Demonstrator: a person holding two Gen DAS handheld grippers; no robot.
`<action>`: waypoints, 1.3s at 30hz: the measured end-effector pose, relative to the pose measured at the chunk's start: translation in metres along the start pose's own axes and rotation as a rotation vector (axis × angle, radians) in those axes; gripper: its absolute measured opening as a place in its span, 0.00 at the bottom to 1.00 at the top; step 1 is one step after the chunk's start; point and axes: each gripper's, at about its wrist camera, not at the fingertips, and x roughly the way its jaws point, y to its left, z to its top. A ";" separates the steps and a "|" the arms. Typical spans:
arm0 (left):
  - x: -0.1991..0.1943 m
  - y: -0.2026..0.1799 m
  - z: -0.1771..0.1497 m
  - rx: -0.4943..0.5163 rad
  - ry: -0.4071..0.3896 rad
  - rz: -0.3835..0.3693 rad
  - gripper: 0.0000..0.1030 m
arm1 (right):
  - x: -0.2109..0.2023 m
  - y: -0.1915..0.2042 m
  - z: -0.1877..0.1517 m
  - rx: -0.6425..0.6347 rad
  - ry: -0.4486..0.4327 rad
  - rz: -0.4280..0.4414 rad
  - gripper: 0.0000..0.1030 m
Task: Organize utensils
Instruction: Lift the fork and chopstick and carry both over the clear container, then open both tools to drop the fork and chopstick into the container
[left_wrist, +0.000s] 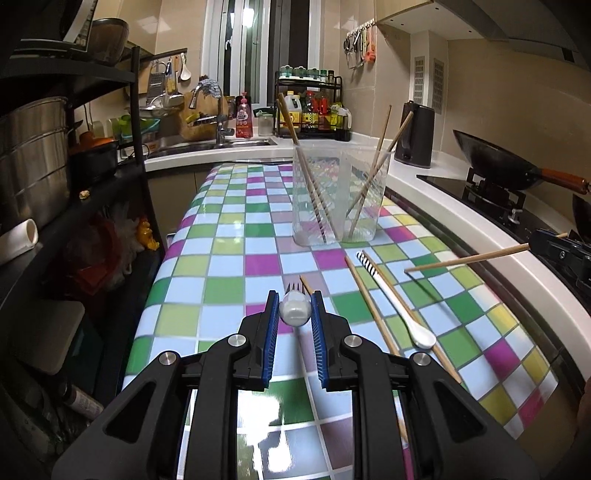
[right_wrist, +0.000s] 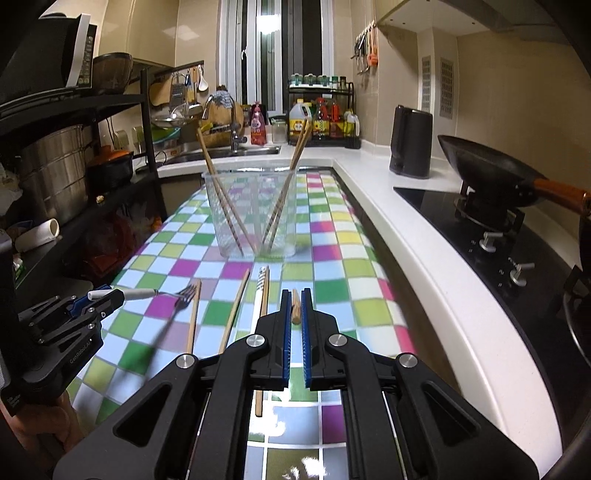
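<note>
Four chopsticks stand in the clear cup (left_wrist: 340, 192) — left gripper (left_wrist: 294, 308) clamps the fork (right_wrist: 184, 293), right gripper (right_wrist: 295, 306) pinches a chopstick (left_wrist: 469, 260) — the white spoon (left_wrist: 402, 314) and loose chopsticks (left_wrist: 369, 302) remain.

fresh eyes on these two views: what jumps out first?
The bright checkered tablecloth fills the middle, with a clear plastic cup of chopsticks standing at its far end. Nearer, the left claw grips a white-handled fork and the right claw a single chopstick, both above the cloth.
</note>
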 end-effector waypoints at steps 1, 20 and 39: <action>-0.001 0.001 0.005 -0.002 -0.006 -0.003 0.17 | 0.000 -0.001 0.004 0.000 -0.007 0.001 0.05; -0.003 0.010 0.077 -0.029 -0.029 -0.100 0.17 | -0.009 -0.006 0.074 -0.002 -0.114 0.061 0.05; 0.006 0.012 0.216 -0.055 -0.098 -0.225 0.17 | -0.011 -0.002 0.193 -0.054 -0.216 0.170 0.05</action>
